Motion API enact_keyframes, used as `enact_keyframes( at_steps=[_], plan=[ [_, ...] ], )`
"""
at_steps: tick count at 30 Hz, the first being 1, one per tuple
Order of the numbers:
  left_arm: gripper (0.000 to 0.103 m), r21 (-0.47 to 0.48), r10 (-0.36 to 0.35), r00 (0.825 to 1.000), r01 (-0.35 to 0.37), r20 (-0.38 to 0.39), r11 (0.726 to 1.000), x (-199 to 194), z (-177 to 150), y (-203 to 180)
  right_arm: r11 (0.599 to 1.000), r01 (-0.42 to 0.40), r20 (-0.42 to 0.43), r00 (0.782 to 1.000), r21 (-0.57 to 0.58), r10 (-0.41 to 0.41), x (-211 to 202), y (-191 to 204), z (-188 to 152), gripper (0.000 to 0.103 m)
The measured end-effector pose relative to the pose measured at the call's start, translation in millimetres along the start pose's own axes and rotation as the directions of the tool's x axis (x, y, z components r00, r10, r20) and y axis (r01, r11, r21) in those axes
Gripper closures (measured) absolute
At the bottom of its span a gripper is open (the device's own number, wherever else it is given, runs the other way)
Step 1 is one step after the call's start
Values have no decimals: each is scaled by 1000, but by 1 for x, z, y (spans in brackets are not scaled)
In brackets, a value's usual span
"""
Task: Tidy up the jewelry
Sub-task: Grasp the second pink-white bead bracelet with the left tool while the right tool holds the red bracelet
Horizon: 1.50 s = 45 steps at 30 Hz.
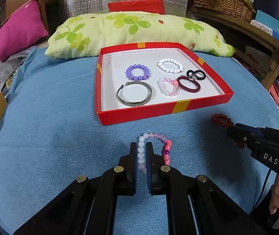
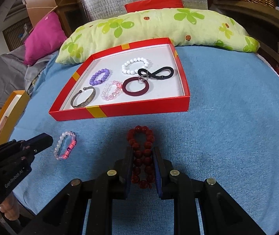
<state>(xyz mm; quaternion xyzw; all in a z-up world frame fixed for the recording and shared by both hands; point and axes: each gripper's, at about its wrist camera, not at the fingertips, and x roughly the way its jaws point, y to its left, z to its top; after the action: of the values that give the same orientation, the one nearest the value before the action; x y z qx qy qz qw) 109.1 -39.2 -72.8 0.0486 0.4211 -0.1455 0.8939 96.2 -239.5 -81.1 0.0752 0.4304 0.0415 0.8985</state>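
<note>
Dark red bead bracelet (image 2: 142, 152) squeezed figure-eight in right claw (image 2: 143, 152).

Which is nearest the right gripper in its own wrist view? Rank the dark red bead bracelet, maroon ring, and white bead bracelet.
1. dark red bead bracelet: between the right gripper fingers.
2. maroon ring: front of the red box.
3. white bead bracelet: behind it.

Glossy plastic-looking beads on red bracelet (image 2: 142, 154); dull metal bangle (image 1: 134, 95); matt blue cloth (image 1: 51, 117)

Right claw (image 2: 143, 154) pinching dark red bead bracelet (image 2: 142, 152) on blue cloth (image 2: 227, 146).
</note>
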Motion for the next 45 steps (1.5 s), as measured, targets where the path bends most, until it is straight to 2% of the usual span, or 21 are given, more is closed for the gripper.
enact_keyframes(
  at_steps=[6,8,9,10,12,13,16,20,22,23,24,35,38,40,45],
  plan=[
    [95,-17,-17,1000,17,10,1000,-5,-2,10,1000,8,-4,1000,8,-8,2,-5,0,82],
    [94,-26,-50,999,50,4,998,-3,-3,11,1000,7,-12,1000,12,-6,4,-6,-1,82],
    [85,-35,-76,997,76,-3,996,-2,-3,12,1000,9,-14,1000,9,-9,4,-6,-2,82],
    [62,-39,-92,996,92,-9,995,-1,-2,11,1000,12,-14,1000,4,-12,5,-6,-2,82],
    [30,-39,-101,995,100,-16,994,2,-3,7,1000,12,-15,1000,0,-12,5,-6,-3,82],
    [29,-30,-79,997,79,-14,996,4,-4,3,1000,11,-16,1000,1,-11,6,-6,-3,82],
    [29,1,-68,997,68,-38,998,15,-4,-6,1000,9,-17,1000,6,-9,6,-7,-4,82],
    [32,18,-9,999,10,-46,1000,33,-5,-11,1000,8,-20,1000,5,-8,5,-7,-4,82],
    [65,27,-15,1000,16,-22,1000,33,-4,-13,1000,7,-21,1000,7,-7,5,-8,-4,82],
    [73,25,-27,999,28,-20,999,32,-3,-13,1000,6,-22,1000,9,-6,5,-8,-4,82],
    [89,23,-38,999,38,-20,999,31,-3,-14,1000,6,-23,1000,11,-6,4,-8,-5,82],
    [88,26,-107,994,106,33,994,6,0,-13,1000,-15,25,1000,-2,15,-6,-2,-2,83],
    [88,29,-106,992,105,60,994,-7,2,-12,999,-33,41,999,-2,33,-9,-1,0,83],
    [88,21,-112,991,111,74,994,-14,3,-10,999,-41,48,998,-8,42,-11,2,1,88],
    [88,13,-82,990,81,112,997,-26,7,-5,998,-64,43,997,-4,64,-11,3,1,91]
  ],
)
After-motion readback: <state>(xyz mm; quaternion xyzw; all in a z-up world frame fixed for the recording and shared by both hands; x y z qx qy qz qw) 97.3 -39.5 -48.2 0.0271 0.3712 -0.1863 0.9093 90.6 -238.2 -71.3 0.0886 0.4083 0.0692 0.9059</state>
